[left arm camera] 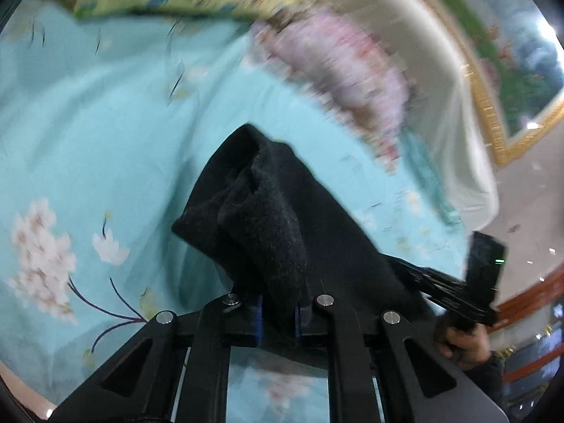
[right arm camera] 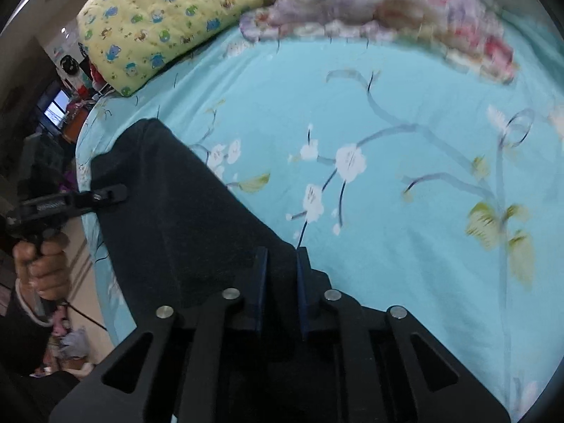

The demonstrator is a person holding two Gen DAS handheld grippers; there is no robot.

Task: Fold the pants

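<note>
The black pants [left arm camera: 278,218] hang bunched from my left gripper [left arm camera: 278,313], whose blue pads are shut on the cloth, lifted above the turquoise flowered bedsheet [left arm camera: 105,134]. In the right wrist view my right gripper [right arm camera: 281,261] is shut on another edge of the same black pants [right arm camera: 183,218], which stretch away to the left toward the other gripper [right arm camera: 105,194]. The right gripper also shows at the right edge of the left wrist view [left arm camera: 483,275], held by a hand.
A yellow patterned quilt [right arm camera: 169,17] and a pink flowered blanket [right arm camera: 387,3] lie along the far side of the bed. The bed's edge drops to the floor at the left [right arm camera: 88,296]. A gold-framed picture [left arm camera: 511,70] hangs beyond.
</note>
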